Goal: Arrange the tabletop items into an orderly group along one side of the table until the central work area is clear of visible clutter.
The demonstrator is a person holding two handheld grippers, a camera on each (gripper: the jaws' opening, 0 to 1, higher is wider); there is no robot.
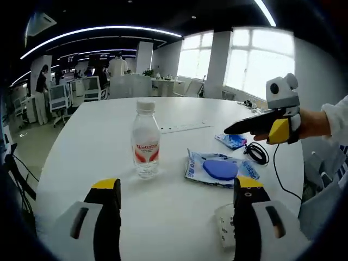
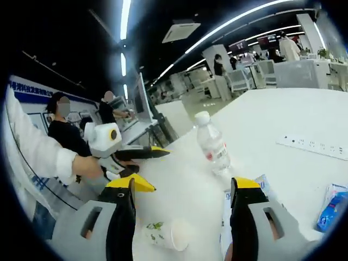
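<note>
- Left gripper view: the left gripper [image 1: 177,217] hangs over the white table [image 1: 81,147], jaws apart, with nothing between them.
- A clear water bottle [image 1: 145,140] stands upright just ahead of the jaws; its red and white label carries writing too small to read.
- Right of the bottle lies a blue packet [image 1: 217,168], flat on the table, its print unreadable.
- A paper cup [image 1: 224,225] lies by the right jaw.
- Further right, a small blue pack [image 1: 232,141] and a coiled black cable [image 1: 256,153] lie near the right gripper [image 1: 239,128], held above them; I cannot tell if its jaws are parted there.
- Right gripper view: the left gripper [image 2: 149,169] comes in from the left, jaws apart.
- The cup [image 2: 168,234], with a green leaf print, lies on its side between the right gripper's own jaws, which stand apart.
- The bottle [image 2: 213,145] is ahead; a white power strip [image 2: 318,147] lies far right.
</note>
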